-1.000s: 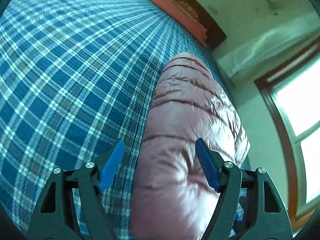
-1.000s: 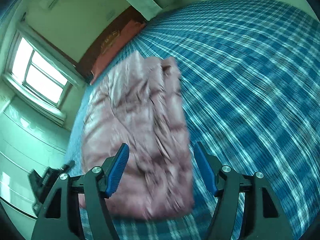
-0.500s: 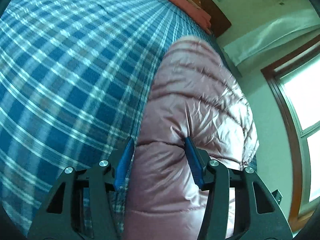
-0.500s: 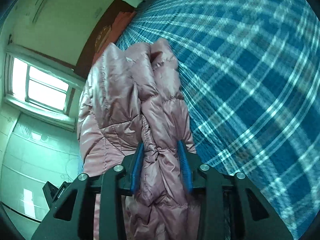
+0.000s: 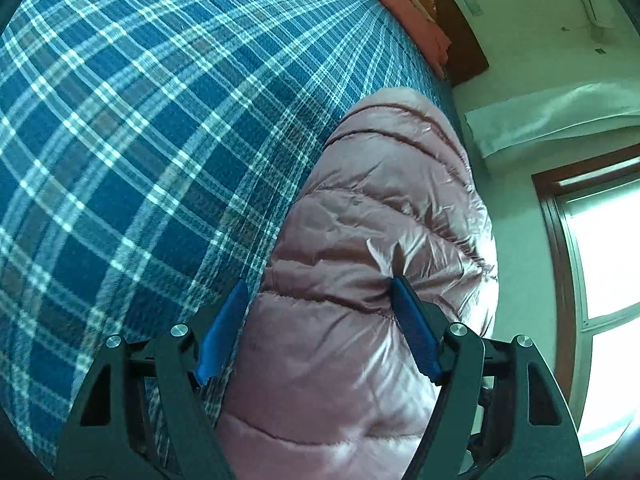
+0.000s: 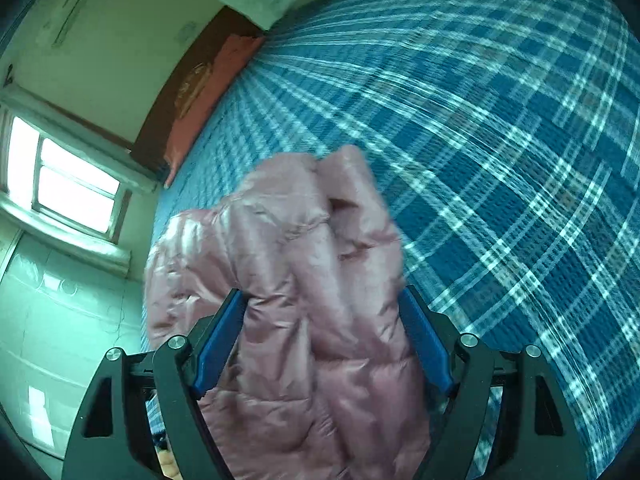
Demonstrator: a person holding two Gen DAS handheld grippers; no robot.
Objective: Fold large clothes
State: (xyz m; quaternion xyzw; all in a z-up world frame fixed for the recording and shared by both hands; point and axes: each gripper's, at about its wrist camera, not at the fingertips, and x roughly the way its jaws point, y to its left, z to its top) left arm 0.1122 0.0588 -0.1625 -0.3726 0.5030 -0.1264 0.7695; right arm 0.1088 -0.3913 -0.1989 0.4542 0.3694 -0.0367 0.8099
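1. Left wrist view: left tool (image 5: 318,330) gapes wide astride the folded jacket (image 5: 372,264), gripping nothing; jacket lies by the bed's (image 5: 132,128) window-side edge.
2. Right tool (image 6: 320,338) likewise wide, unclamped.
3. Judged: fold nearly finished; next, press flat or withdraw.
4. Right view blurred; jacket's near end cut off.
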